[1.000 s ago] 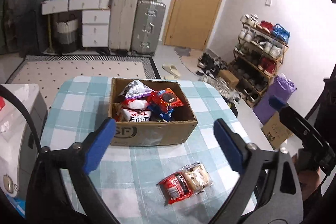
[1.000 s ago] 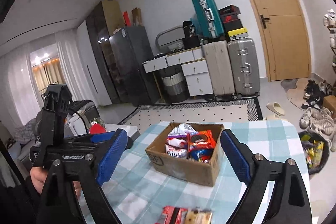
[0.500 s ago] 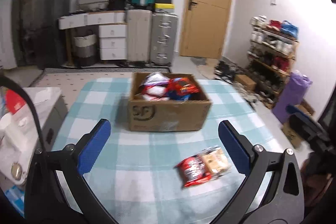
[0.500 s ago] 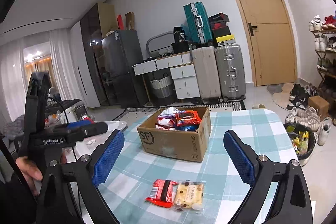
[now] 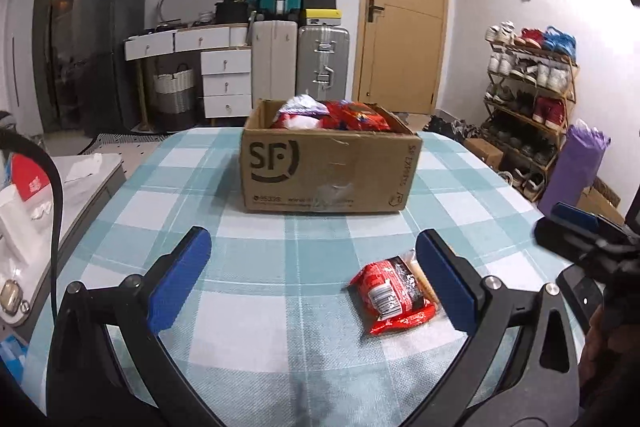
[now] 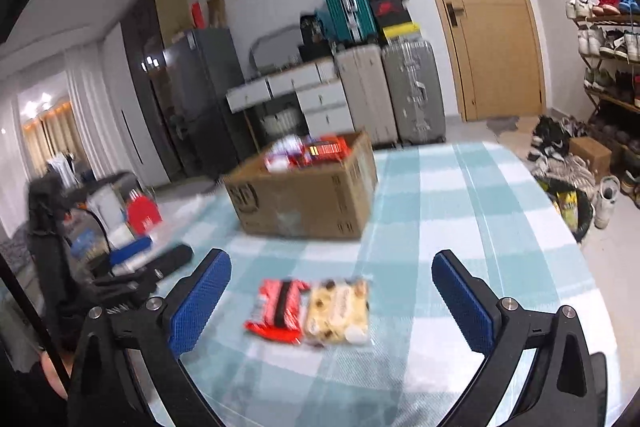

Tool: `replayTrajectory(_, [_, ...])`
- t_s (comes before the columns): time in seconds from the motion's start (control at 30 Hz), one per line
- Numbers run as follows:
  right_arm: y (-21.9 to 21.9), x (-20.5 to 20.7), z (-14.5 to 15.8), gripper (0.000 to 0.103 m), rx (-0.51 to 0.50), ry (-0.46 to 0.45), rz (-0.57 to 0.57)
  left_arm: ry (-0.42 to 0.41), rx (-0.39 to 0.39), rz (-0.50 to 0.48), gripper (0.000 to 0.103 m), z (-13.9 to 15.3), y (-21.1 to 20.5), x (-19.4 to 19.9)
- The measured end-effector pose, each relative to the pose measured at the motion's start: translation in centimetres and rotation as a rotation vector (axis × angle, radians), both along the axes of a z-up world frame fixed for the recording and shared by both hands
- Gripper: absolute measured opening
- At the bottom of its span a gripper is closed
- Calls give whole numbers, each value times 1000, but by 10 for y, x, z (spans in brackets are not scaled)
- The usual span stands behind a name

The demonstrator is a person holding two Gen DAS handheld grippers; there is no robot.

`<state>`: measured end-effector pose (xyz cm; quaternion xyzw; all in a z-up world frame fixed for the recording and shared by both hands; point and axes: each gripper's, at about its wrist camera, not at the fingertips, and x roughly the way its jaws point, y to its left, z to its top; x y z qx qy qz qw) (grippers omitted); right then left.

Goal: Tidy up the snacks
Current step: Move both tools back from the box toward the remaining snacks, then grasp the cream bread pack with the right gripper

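Both pairs of blue-padded fingers stand wide and hold nothing: the right gripper (image 6: 330, 301) has its jaws opening, with the red snack packet (image 6: 278, 311) and the pale biscuit packet (image 6: 340, 313) lying flat on the cloth in the gap between its pads (image 6: 200, 301), touched by neither; the left gripper (image 5: 312, 279) is spread just as far over bare cloth, its right-hand pad just beside the same red packet. The two packets lie side by side, touching, near the front edge of the table. Further back on the blue-and-white checked tablecloth (image 5: 280, 307) stands an open cardboard box (image 5: 328, 171) printed with "SF", filled above its rim with more red and white snack bags (image 5: 332, 113). Beyond the table, against the far wall, stand a white drawer unit (image 5: 224, 83), two upright suitcases (image 5: 300, 63) with a teal one on top, and a wooden door (image 5: 404, 15). A loaded shoe rack (image 5: 528, 87) lines the right wall
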<state>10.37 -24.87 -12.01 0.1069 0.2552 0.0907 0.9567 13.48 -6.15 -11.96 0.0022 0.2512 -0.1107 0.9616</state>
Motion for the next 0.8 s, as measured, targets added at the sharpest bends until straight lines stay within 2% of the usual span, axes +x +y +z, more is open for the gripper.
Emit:
replayTrajectory(0.17, [7, 16, -21, 102, -82, 83, -12, 38, -5, -11, 102, -15, -3, 12])
replayTrajectory(0.23, [10, 23, -27, 102, -85, 113, -9, 48, 27, 16, 102, -21, -5, 18])
replayTrajectory(0.5, [22, 55, -49, 102, -158, 247, 7, -8, 70, 25, 102, -23, -10, 16])
replayTrajectory(0.67, [34, 72, -61, 102, -226, 303, 8, 6, 106, 28, 102, -23, -14, 19])
replayTrajectory(0.8, [46, 83, -71, 102, -272, 335, 9, 14, 80, 36, 102, -25, -8, 23])
